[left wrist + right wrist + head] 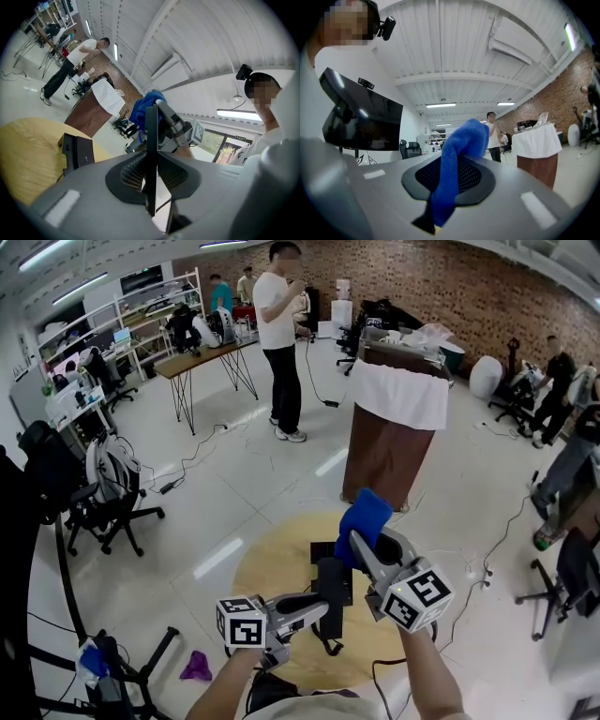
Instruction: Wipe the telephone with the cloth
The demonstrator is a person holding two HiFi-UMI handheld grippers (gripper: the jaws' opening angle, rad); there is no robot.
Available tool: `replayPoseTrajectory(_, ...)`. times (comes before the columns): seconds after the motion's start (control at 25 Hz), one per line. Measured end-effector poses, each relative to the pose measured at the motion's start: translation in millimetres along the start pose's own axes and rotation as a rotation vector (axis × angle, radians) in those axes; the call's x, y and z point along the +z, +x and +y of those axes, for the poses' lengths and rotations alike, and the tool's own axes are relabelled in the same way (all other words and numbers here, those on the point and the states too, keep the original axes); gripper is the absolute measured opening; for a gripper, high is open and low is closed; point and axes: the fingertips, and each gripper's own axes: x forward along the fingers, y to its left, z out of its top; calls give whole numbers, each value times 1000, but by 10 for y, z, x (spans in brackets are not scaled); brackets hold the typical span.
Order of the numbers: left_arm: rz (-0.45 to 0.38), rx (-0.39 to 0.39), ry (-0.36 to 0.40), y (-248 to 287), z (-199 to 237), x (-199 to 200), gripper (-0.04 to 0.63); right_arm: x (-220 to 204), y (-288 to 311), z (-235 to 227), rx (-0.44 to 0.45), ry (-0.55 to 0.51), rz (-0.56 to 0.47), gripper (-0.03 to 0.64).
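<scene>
A: Why is the left hand-held gripper (319,607) clamped on that dark bar?

B: That bar is the handset (329,594). It sits edge-on between the jaws in the left gripper view (151,136), pinched from both sides. My guess is that it is held up so the cloth can reach faces that would otherwise lie against the telephone base (327,557).

A: And where is the base?

B: It is on the yellow worktop (267,568), below and just ahead of the left hand-held gripper (151,161). The left gripper view shows it off to that gripper's left, as a black block (78,150) on the yellow surface (28,145).

A: What about the other side?

B: The right hand-held gripper (361,545) is closed on the blue cloth (366,517). A fold is trapped between the pads and a wad bulges out past the tips (461,140). That loose wad is probably the working part, soft enough to drag along the plastic while the jaws (450,176) stay off it.

A: Is the cloth on the handset yet?

B: It hangs right at the far end of the handset, just beyond the left jaws. The head view is too small to say whether the two touch. I'd judge the wipe is about to start or barely under way, with one tool steadying and the other rubbing.
</scene>
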Motion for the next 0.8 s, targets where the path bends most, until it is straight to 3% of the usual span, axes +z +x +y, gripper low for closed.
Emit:
replayPoseTrajectory(0.32,-4,47,-34,30,411,1,63,-54,-178,170,-24,-165,38,61)
replayPoseTrajectory(0.8,43,114,-95,81,990,-192,62,-408,-390,178,-64,-194,113,61)
